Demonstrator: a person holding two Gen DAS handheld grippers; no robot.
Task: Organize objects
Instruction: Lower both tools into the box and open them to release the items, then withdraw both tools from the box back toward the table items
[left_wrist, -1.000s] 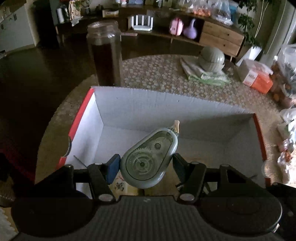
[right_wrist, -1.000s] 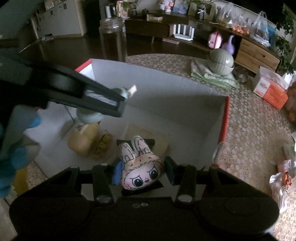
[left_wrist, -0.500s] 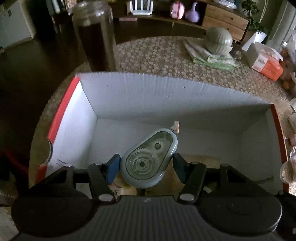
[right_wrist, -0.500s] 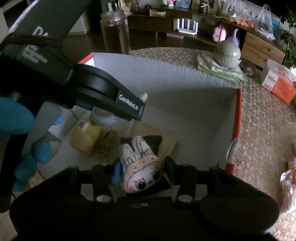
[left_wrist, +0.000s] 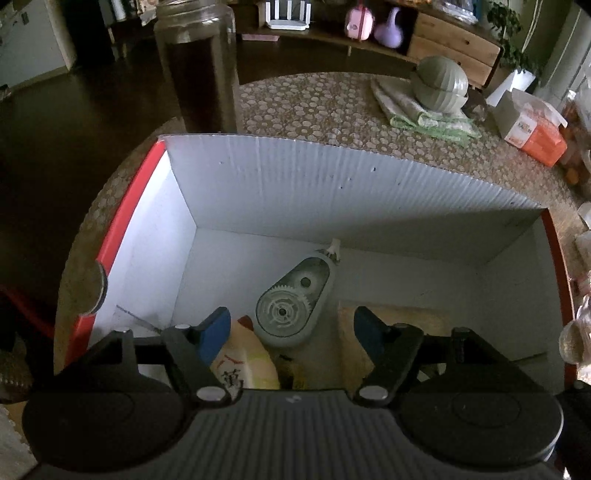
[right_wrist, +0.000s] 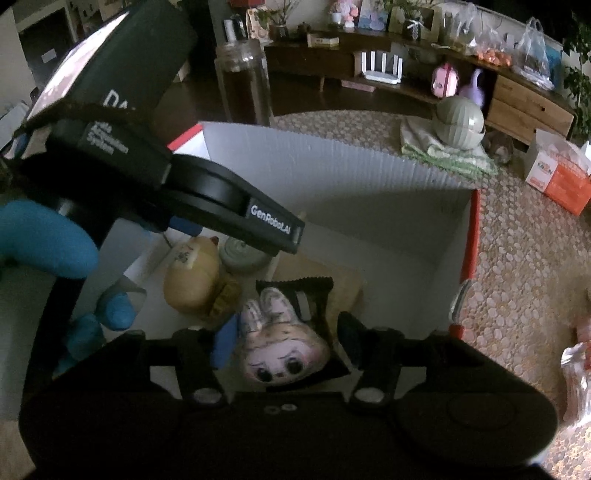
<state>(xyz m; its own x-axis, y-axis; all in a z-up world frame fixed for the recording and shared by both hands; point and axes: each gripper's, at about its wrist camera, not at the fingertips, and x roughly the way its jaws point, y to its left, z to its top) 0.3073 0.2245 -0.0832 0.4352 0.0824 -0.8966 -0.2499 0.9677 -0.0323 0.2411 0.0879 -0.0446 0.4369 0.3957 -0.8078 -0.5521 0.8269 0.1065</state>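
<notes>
A white cardboard box with red edges (left_wrist: 295, 177) stands on the round table. My left gripper (left_wrist: 291, 328) is open above the box; the grey correction-tape dispenser (left_wrist: 295, 306) lies free on the box floor below it, against a yellow pouch (left_wrist: 247, 365). In the right wrist view my right gripper (right_wrist: 284, 339) is open too, and the bunny-face plush (right_wrist: 284, 350) lies between its spread fingers on a black packet (right_wrist: 314, 295) in the box (right_wrist: 369, 177). The left gripper's body (right_wrist: 207, 199) crosses that view above the dispenser (right_wrist: 240, 254).
A tall dark glass jar (left_wrist: 195, 70) stands behind the box's far left corner. A green ribbed lidded bowl on a folded cloth (left_wrist: 439, 85) and an orange tissue box (left_wrist: 532, 129) sit at the far right of the table. A beige flat item (left_wrist: 399, 317) lies in the box.
Both grippers have opened. The tape dispenser dropped from the left gripper to the box floor; the bunny plush was let go by the right gripper and lies lower in the box.
</notes>
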